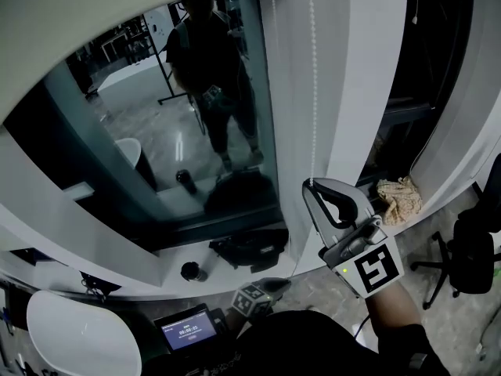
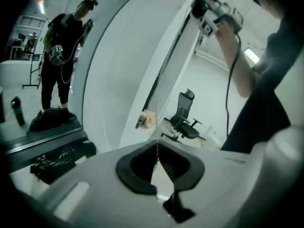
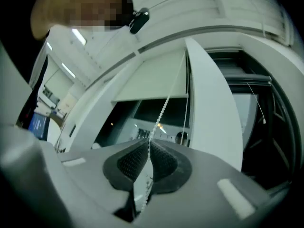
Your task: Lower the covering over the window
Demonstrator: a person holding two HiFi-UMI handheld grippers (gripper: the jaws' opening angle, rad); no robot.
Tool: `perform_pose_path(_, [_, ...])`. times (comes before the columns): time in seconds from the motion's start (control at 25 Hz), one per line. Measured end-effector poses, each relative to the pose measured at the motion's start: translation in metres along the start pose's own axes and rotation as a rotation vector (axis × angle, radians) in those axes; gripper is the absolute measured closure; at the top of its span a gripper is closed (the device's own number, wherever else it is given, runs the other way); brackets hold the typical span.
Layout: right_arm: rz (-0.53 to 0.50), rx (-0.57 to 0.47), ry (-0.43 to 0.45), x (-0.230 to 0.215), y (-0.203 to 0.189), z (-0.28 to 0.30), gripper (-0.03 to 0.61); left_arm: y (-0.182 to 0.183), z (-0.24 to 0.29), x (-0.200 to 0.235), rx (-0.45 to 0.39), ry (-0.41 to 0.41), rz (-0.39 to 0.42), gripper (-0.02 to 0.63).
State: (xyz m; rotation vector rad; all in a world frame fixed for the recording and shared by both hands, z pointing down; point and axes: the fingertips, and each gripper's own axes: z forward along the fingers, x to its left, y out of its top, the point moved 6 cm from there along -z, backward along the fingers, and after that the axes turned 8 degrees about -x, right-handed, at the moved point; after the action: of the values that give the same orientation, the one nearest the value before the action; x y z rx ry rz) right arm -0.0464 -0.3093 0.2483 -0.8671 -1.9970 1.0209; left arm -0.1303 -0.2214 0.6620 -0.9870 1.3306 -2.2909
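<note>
A white bead chain [image 1: 314, 92] hangs down beside the window glass [image 1: 117, 155]. My right gripper [image 1: 311, 185] is raised and shut on it, and the right gripper view shows the chain [image 3: 161, 113] pinched between the ribbed pads [image 3: 130, 160]. Above it the white roller blind [image 3: 152, 82] covers the top of the window, its bottom bar [image 3: 149, 98] over dark glass. My left gripper [image 1: 278, 284] is lower, near my body. It is shut on the same chain [image 2: 157, 152], whose beads pass between its jaw tips. The right gripper [image 2: 209, 8] also shows high in the left gripper view.
A crumpled cloth [image 1: 398, 198] lies on the sill to the right. A black office chair [image 1: 470, 249] stands on the floor beyond. Below the window lie a black bag [image 1: 250, 249] and a dark bottle [image 1: 193, 271]. A small screen [image 1: 188, 329] is at the lower left.
</note>
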Motion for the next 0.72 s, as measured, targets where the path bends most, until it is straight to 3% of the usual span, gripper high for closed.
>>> perform_pose_path(0.08, [-0.007,0.113,-0.004,0.0,-0.042,-0.015,0.565,0.016,-0.019,0.002,-0.113,-0.035,-0.02,0.603])
perform_pose_path(0.24, [0.232,0.405,-0.069,0.009,-0.157,-0.068,0.565,0.087,-0.078,0.001,-0.355,0.01,-0.034,0.538])
perform_pose_path(0.32, [0.271,0.483,-0.069,0.028,-0.192,-0.088,0.565,0.123,-0.105,0.005,-0.485,0.042,-0.007,0.532])
perform_pose_path(0.44, [0.228,0.502,-0.05,0.052,-0.204,-0.098,0.563,0.178,-0.135,-0.002,-0.617,0.007,0.031,0.531])
perform_pose_path(0.56, [0.259,0.503,-0.033,0.055,-0.206,-0.093,0.563,0.224,-0.158,-0.013,-0.705,-0.054,0.056,0.531])
perform_pose_path(0.72, [0.306,0.497,-0.021,0.055,-0.206,-0.094,0.563,0.27,-0.16,-0.027,-0.751,-0.07,0.128,0.531])
